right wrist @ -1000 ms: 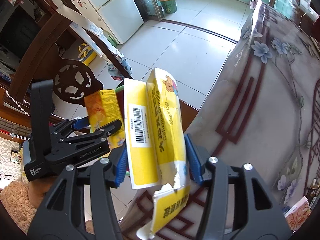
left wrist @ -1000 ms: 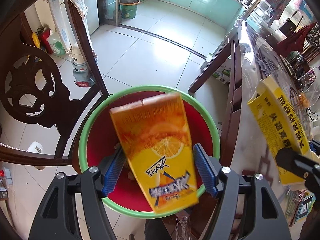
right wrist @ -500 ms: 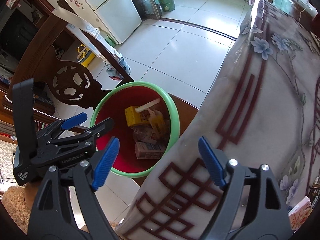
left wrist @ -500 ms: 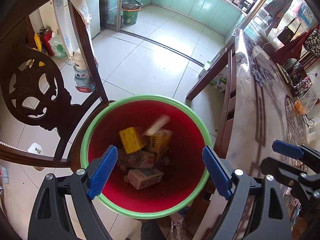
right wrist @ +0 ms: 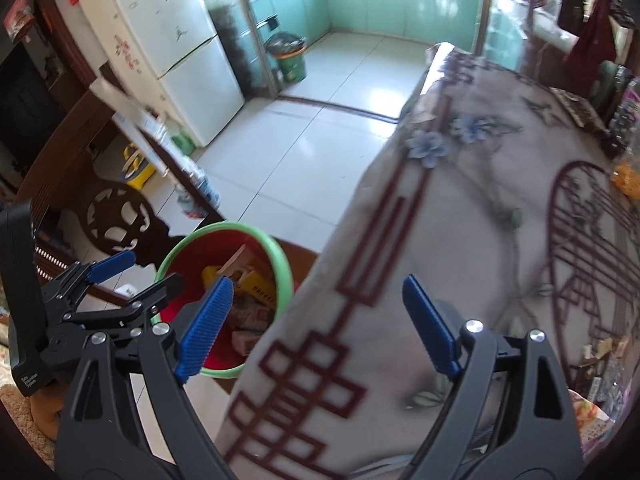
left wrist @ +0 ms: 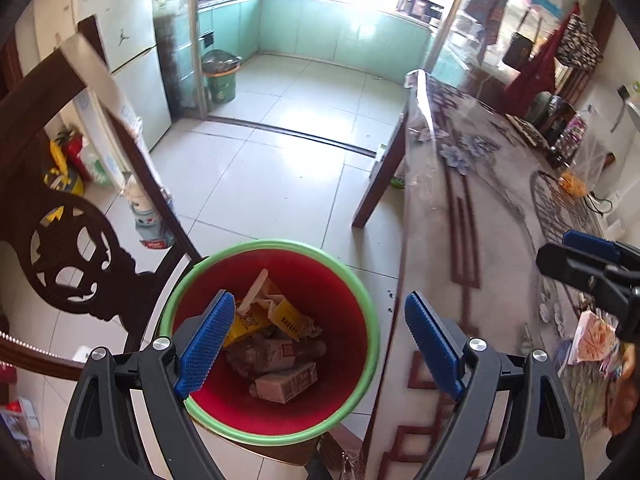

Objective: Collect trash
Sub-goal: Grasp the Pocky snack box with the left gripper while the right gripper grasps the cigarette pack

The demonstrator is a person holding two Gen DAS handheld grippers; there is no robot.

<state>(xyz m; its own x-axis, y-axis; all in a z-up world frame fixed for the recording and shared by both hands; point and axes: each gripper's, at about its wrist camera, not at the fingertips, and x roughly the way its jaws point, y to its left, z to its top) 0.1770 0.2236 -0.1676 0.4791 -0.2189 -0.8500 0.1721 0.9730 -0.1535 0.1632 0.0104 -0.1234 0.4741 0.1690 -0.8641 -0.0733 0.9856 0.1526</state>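
Both tools empty: left tool wide above the bin, right tool opening over the worktop. Next, seek remaining trash there.

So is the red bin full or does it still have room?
It still has room. The red bin holds boxes and wrappers only at the bottom, with bare red wall showing above them.

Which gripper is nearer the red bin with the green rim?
Left. The left gripper hangs open directly over the red bin; the right gripper, jaws opening and empty, sits beside it over the table.
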